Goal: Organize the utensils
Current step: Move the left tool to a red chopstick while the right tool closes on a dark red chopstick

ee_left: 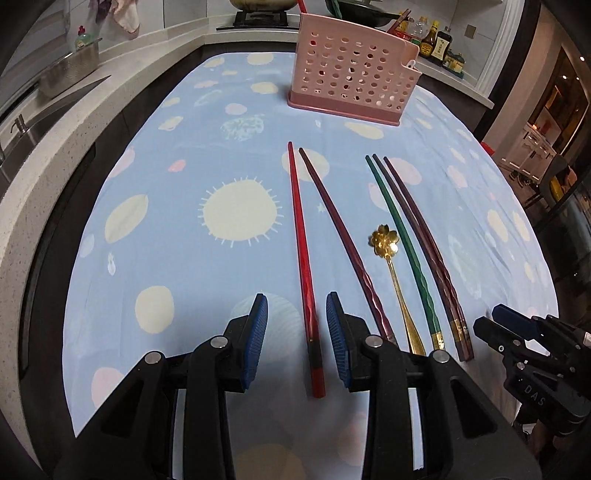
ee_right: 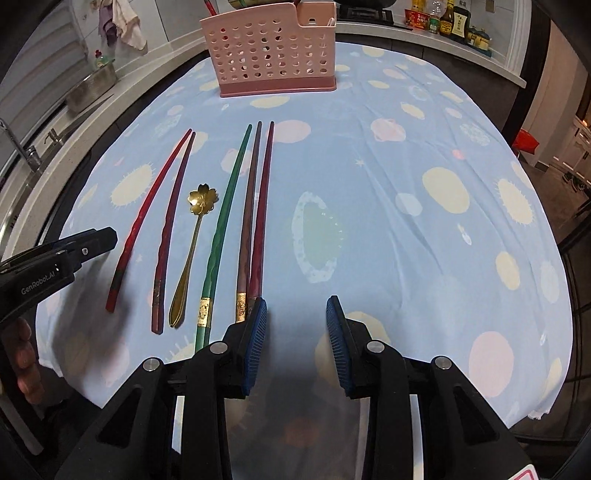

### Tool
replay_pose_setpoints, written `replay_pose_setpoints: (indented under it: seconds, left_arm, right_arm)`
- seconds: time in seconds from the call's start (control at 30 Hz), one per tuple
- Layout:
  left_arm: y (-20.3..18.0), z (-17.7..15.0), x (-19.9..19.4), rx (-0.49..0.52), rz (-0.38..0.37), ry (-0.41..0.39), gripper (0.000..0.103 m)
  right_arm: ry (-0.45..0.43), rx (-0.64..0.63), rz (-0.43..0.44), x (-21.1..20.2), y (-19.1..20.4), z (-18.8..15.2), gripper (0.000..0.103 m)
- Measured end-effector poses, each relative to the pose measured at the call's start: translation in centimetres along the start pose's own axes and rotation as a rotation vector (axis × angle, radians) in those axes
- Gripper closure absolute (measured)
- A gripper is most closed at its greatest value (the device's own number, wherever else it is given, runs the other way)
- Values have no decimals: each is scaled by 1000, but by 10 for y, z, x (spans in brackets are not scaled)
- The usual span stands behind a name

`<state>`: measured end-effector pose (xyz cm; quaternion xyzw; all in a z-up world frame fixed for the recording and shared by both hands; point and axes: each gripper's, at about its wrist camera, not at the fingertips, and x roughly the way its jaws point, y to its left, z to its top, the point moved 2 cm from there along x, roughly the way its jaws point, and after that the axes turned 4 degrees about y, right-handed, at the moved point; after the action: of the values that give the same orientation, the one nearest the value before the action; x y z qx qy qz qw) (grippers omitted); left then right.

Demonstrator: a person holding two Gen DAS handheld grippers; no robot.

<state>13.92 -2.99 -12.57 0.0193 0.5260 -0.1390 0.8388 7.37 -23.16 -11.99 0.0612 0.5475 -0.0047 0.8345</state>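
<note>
The red chopstick lies flat on the clothed counter, its thick end between the left gripper's parted, empty jaws; thin, stiff, light and likely slick, it is best pinched there, while the right gripper hangs parted, empty.

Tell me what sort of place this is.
Most likely a home kitchen: a sink with a tap along the counter, sauce bottles by the wall, and a wok on the stove.
</note>
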Motion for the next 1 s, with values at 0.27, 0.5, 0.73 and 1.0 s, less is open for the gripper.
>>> replay_pose_setpoints:
  seconds: [0.27,0.5,0.73,1.0]
  left_arm:
    - [-7,-10,3,12,-12,27,72]
    - [-7,-13,6,7,-23,44,72]
    - [-5,-17,11,-8,-35,63,72]
    - [-4,-19,12,-2,-37,60,72]
  right_arm:
    - [15,-25,16,2,9,-4,80]
    - [19,-45,26,3,14,-5,84]
    - [47,-32,43,10,13,-7,88]
    - [45,-25,46,10,11,-7,90]
